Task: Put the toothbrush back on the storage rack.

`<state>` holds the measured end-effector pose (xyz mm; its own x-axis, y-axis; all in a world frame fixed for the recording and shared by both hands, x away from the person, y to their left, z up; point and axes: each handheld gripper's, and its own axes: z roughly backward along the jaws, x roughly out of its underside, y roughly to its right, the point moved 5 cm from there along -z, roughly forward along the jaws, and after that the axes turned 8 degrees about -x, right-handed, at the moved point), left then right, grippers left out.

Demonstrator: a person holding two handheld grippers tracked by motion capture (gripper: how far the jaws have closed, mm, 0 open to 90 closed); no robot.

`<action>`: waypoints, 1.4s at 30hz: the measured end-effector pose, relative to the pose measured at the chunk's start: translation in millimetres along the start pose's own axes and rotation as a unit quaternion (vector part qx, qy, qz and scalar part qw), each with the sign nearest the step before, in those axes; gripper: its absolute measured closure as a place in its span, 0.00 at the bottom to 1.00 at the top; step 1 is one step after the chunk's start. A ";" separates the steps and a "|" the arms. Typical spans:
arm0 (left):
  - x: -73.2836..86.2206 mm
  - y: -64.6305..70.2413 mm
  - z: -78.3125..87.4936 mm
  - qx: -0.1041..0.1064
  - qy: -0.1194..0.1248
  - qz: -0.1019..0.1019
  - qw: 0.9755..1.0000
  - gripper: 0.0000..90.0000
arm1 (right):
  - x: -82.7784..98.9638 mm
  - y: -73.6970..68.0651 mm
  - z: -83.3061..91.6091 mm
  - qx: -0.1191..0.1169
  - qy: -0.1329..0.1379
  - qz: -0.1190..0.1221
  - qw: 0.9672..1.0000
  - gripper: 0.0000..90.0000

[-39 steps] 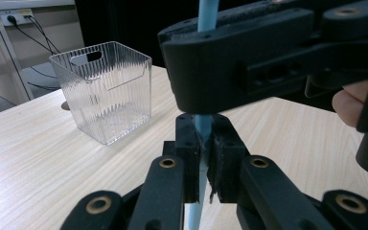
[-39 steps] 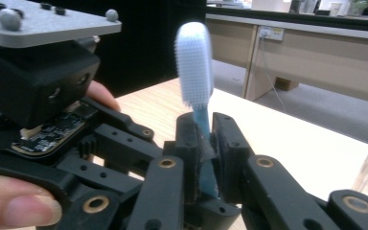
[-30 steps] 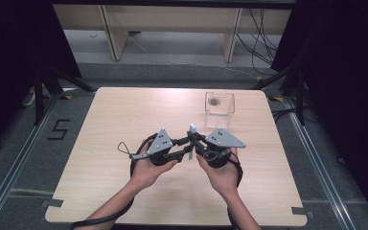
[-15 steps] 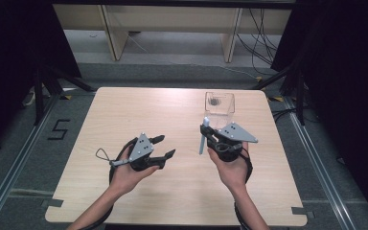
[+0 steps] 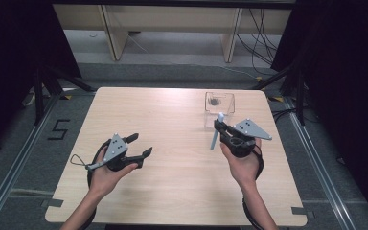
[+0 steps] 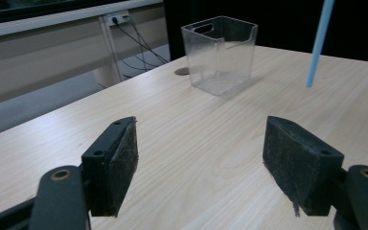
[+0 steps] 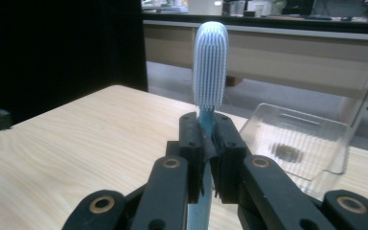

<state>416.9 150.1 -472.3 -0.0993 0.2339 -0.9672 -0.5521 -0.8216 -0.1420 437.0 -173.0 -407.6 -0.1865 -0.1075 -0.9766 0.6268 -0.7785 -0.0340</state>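
On the left side of the bench (image 5: 172, 143), the left gripper (image 5: 141, 145) rests in the person's left hand (image 5: 106, 170). Its fingers (image 6: 112, 167) have just been opening and now stand wide apart, released, with only bare wood between them. The left gripper lies well apart from the toothbrush.

To the right, the right gripper (image 5: 219, 125) sits in the right hand (image 5: 242, 165) with its fingers (image 7: 193, 143) clenched on the blue toothbrush (image 5: 214, 134). The fingers press on the handle just below the head; the head rises above them and the rest of the handle hangs down below, over the bench.

The right gripper view shows the head of the toothbrush (image 7: 210, 72) closely, with its fine pale bristles, which the high view is too small to give. The left gripper view shows the lower end of the handle (image 6: 318, 43) as a blue stick in the air at the upper right.

Just beyond the right gripper stands a clear plastic box (image 5: 219, 103), upright and open at the top. In the high view a small dark thing lies on its bottom; I cannot tell what it is. The box is near the toothbrush but apart from it.
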 end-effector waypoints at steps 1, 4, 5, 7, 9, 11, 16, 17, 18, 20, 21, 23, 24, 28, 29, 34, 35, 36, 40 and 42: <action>3.1 -2.3 4.0 -0.006 -0.003 0.001 1.000 0.30 | -0.3 0.9 0.4 -0.001 0.002 -0.002 1.000 0.94; 9.8 -5.6 11.4 -0.012 0.000 0.006 1.000 0.30 | -1.1 6.0 4.1 0.013 0.000 0.000 1.000 0.94; 13.6 -6.2 15.0 -0.014 0.000 0.010 1.000 0.30 | -0.7 5.2 4.8 0.014 -0.002 -0.013 1.000 0.94; 19.6 -7.7 18.6 -0.015 0.006 0.016 1.000 0.30 | -1.7 10.0 5.9 0.021 0.002 0.006 1.000 0.94; 28.9 -10.0 24.4 -0.023 0.001 0.024 0.999 0.30 | -1.7 11.5 6.5 0.026 0.001 -0.002 1.000 0.94; 38.2 -12.6 29.3 -0.031 0.003 0.038 0.999 0.31 | -2.2 11.8 6.2 0.030 0.000 -0.012 0.999 0.94; 49.7 -19.1 37.9 -0.053 0.016 0.069 0.996 0.30 | -8.8 19.5 3.8 0.039 -0.002 -0.002 0.999 0.94; 50.9 -19.5 38.6 -0.055 0.016 0.071 0.996 0.30 | -10.0 20.6 2.8 0.038 -0.001 -0.006 0.999 0.94; 52.7 -20.1 39.8 -0.059 0.014 0.070 0.996 0.30 | -11.3 22.0 2.2 0.040 0.001 -0.005 0.999 0.94; 55.2 -20.0 40.9 -0.064 0.016 0.074 0.995 0.30 | -14.1 26.5 0.7 0.046 0.005 -0.007 0.999 0.94; 56.6 -19.4 41.0 -0.065 0.014 0.076 0.995 0.30 | -14.6 28.2 1.1 0.050 0.001 -0.009 0.999 0.94; 58.2 -18.9 40.5 -0.066 0.013 0.072 0.995 0.30 | -15.0 31.5 0.1 0.055 0.001 -0.008 0.998 0.94; 58.3 -19.0 40.2 -0.065 0.013 0.072 0.995 0.30 | -15.3 33.1 -1.4 0.054 0.005 -0.010 0.998 0.94; 57.1 -17.6 39.8 -0.066 0.016 0.072 0.995 0.30 | -17.6 39.2 -3.2 0.058 0.006 -0.013 0.998 0.94; 57.1 -17.2 39.7 -0.065 0.015 0.071 0.995 0.30 | -18.8 41.2 -3.2 0.064 0.007 -0.011 0.998 0.94; 59.1 -15.5 38.2 -0.064 0.012 0.066 0.996 0.30 | -22.3 49.5 -5.8 0.072 0.006 -0.011 0.997 0.94; 59.2 -15.2 38.2 -0.064 0.011 0.066 0.996 0.30 | -23.3 51.6 -6.1 0.070 0.006 -0.010 0.997 0.94; 59.1 -14.9 38.2 -0.064 0.012 0.066 0.996 0.30 | -24.1 53.1 -6.2 0.074 0.005 -0.014 0.997 0.94; 59.2 -15.0 38.3 -0.064 0.011 0.066 0.996 0.30 | -28.1 60.2 -8.3 0.081 0.009 -0.013 0.997 0.94; 59.8 -15.1 38.4 -0.065 0.011 0.067 0.996 0.30 | -28.1 62.2 -10.0 0.081 0.010 -0.013 0.997 0.94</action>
<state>387.5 196.5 -519.9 -0.1462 0.1069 -0.9835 -0.4237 -0.9051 -0.0354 488.8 -212.2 -384.4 -0.1856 -0.0748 -0.9798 0.4920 -0.8702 -0.0267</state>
